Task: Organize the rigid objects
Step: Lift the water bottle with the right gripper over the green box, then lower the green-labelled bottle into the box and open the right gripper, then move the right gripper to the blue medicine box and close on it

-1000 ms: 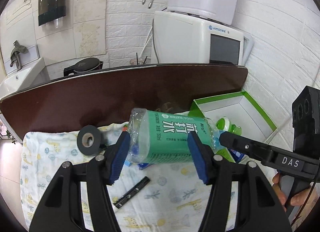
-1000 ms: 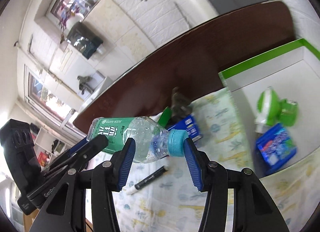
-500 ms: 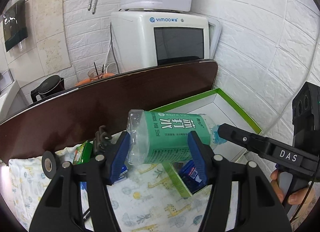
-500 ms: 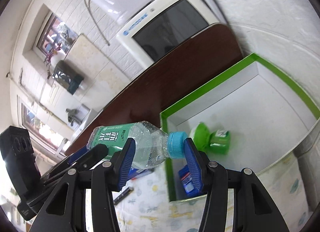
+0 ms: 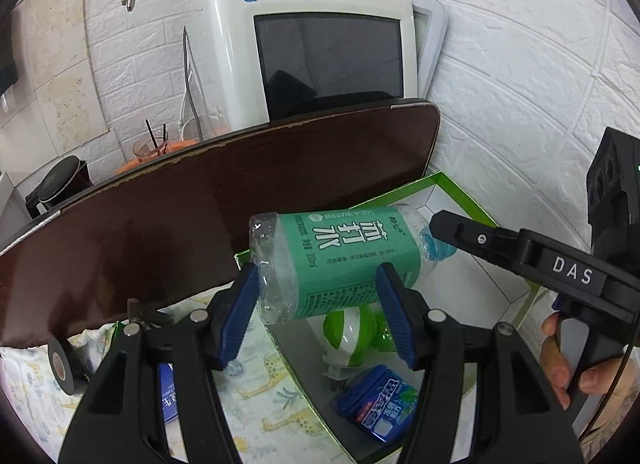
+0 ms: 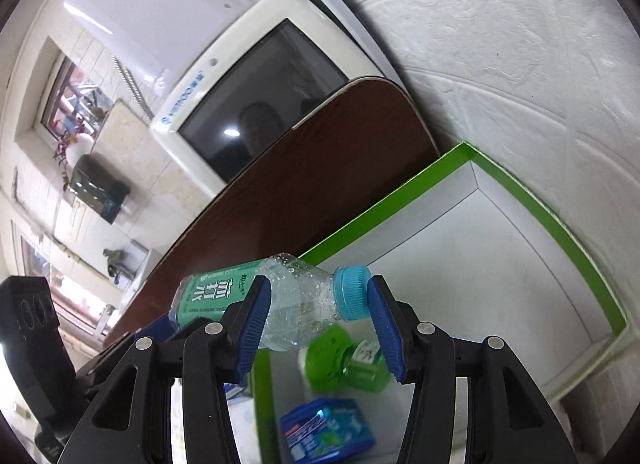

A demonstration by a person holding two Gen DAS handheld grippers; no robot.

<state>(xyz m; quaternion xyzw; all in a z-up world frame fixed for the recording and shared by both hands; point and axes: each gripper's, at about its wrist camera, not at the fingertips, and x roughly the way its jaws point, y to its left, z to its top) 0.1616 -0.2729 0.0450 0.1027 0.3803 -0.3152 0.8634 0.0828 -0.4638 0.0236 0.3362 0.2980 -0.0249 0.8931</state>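
Left gripper point(image 5: 316, 312) clamps the label end of the bottle point(image 5: 344, 260); right gripper point(image 6: 316, 324) brackets its neck and cap, contact uncertain. The bottle's long axis runs crosswise, above the near-left corner of the green-rimmed box point(image 6: 552, 220).

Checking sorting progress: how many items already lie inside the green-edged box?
2 visible: a green-and-white plug-in device near the middle of the box floor, and a blue packet nearer the camera. The held bottle hangs above them and may hide more.
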